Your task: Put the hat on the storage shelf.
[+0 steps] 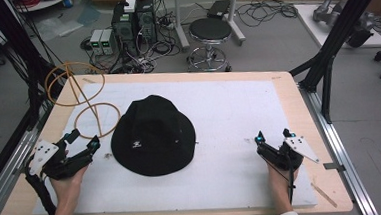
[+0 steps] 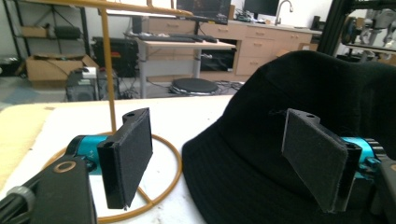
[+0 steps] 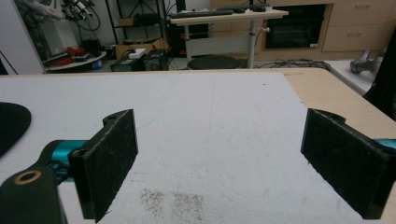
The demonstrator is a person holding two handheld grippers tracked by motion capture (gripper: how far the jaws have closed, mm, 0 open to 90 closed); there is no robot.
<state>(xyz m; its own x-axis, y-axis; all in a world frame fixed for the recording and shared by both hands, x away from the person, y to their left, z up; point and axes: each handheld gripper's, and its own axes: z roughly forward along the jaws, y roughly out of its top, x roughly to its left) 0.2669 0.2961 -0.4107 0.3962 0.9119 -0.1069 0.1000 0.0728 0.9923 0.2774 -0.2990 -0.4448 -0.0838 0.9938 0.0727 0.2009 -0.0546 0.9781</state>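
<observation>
White mat (image 1: 228, 110) covering a light wooden table (image 1: 298, 106), round black stool (image 1: 210, 31) on the floor beyond the far edge, computer towers (image 1: 133, 21) amid tangled cables, black frame posts (image 1: 344, 28) at right, desks and cabinets (image 2: 261, 46) behind

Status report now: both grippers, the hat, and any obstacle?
Left hand-held gripper open beside hat. Right hand-held gripper open, well apart. Wire stand close by left gripper.

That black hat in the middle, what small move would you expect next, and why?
Probably the left hand-held gripper eases right to close on the black hat brim: its jaws stand open beside the brim, empty, next to the wire stand.
</observation>
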